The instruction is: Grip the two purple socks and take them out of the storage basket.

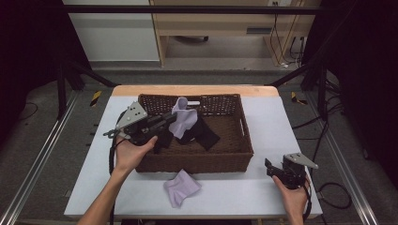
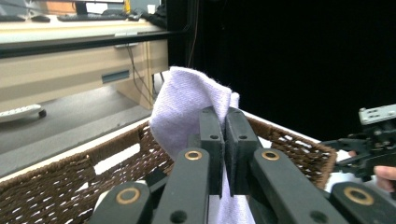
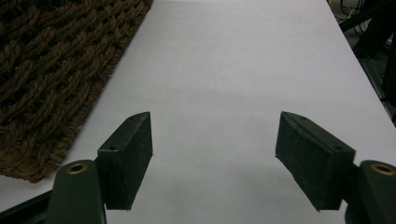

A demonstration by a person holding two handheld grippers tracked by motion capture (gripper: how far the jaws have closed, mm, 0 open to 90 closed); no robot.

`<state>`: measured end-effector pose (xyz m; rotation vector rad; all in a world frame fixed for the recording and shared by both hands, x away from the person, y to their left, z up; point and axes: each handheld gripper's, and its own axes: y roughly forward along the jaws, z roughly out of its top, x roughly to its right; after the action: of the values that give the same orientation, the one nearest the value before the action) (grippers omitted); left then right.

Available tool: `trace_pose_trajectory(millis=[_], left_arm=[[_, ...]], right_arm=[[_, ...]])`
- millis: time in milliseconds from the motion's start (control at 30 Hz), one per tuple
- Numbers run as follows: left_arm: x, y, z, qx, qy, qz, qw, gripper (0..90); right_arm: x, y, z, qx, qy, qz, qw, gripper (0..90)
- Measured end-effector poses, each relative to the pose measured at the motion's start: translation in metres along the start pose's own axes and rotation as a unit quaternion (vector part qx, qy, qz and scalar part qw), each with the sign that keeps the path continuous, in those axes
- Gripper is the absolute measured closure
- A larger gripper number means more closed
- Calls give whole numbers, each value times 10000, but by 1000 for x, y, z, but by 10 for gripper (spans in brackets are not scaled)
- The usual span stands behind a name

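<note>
Two lavender cloths are in play: one [image 1: 183,118] hangs pinched in the left claw [image 1: 174,117] above the middle of the wicker basket [image 1: 244,140], and the other [image 1: 181,187] lies crumpled on the desk [image 1: 267,122] just beyond the basket's near wall, close to the near edge. In the left gripper view the jaws stand pressed together on the held cloth [image 2: 187,105], which rises above them and drapes down between them, its long axis running roughly vertical. Beneath it, dark garments [image 1: 202,133] lie on the basket floor. Judging from this, the coming move turns on carrying the held cloth back over the near wall toward the one already lying on the desk, so it must be kept high enough to pass the rim. The right claw [image 1: 271,167] sits near the desk's near right corner, well apart from both cloths; its jaws are spread wide with nothing between them, over bare desk surface just beside the basket's corner [image 3: 42,93]. Open room lies along the near edge between the two hands.
</note>
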<state>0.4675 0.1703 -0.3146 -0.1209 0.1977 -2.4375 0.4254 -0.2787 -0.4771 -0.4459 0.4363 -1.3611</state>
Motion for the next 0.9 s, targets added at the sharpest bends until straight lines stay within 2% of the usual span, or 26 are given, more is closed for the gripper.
trace_pose_trajectory(millis=[200,400,433,567,667,900], left_arm=[[7,-13,3,133,22,-138,9998,865],[21,-27,6,258,184,-326,9990,865],[27,-31,7,294,242,-389,9985,865],[36,-37,8,298,282,-533,9977,866],[51,-41,7,252,424,-699,9963,866],[72,-40,-1,162,560,-957,9937,866]], right_arm=[[0,0,0,12,-3,2,10000,277],[0,-1,0,7,3,3,10000,277],[0,0,0,10,-3,-1,10000,277],[0,0,0,3,1,0,10000,277],[0,-1,0,-1,-7,1,10000,277],[0,-1,0,10,-13,7,10000,279]])
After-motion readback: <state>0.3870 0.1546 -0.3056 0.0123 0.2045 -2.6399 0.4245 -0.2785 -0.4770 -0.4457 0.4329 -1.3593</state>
